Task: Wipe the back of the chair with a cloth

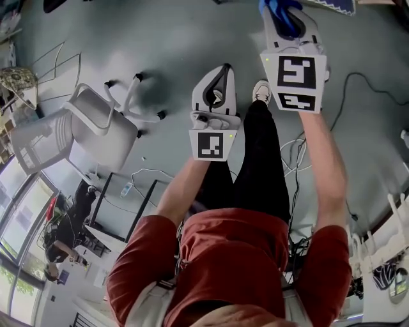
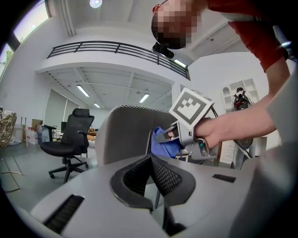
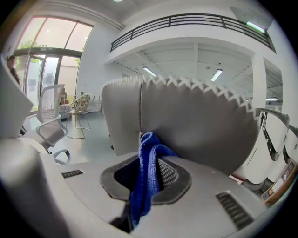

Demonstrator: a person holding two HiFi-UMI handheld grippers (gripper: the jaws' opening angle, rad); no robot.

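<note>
The grey chair back (image 3: pixel 195 125) with zigzag stitching along its top edge fills the right gripper view, close in front of the jaws. My right gripper (image 3: pixel 148 160) is shut on a blue cloth (image 3: pixel 145 181) whose bunched end touches the chair back. In the left gripper view the same chair back (image 2: pixel 128 137) stands just ahead, with the right gripper (image 2: pixel 163 135) pressing the cloth (image 2: pixel 164 146) against its right side. My left gripper (image 2: pixel 150 159) is shut with nothing in it. In the head view the left gripper (image 1: pixel 219 71) and right gripper (image 1: pixel 285 11) are held out over the floor.
A white office chair (image 1: pixel 96 128) stands on the grey floor to the left, and a black office chair (image 2: pixel 70 139) stands further off. Cables (image 1: pixel 294 150) trail by the person's feet. A wicker seat (image 1: pixel 18 80) sits far left. White chairs (image 3: pixel 274 139) stand at the right.
</note>
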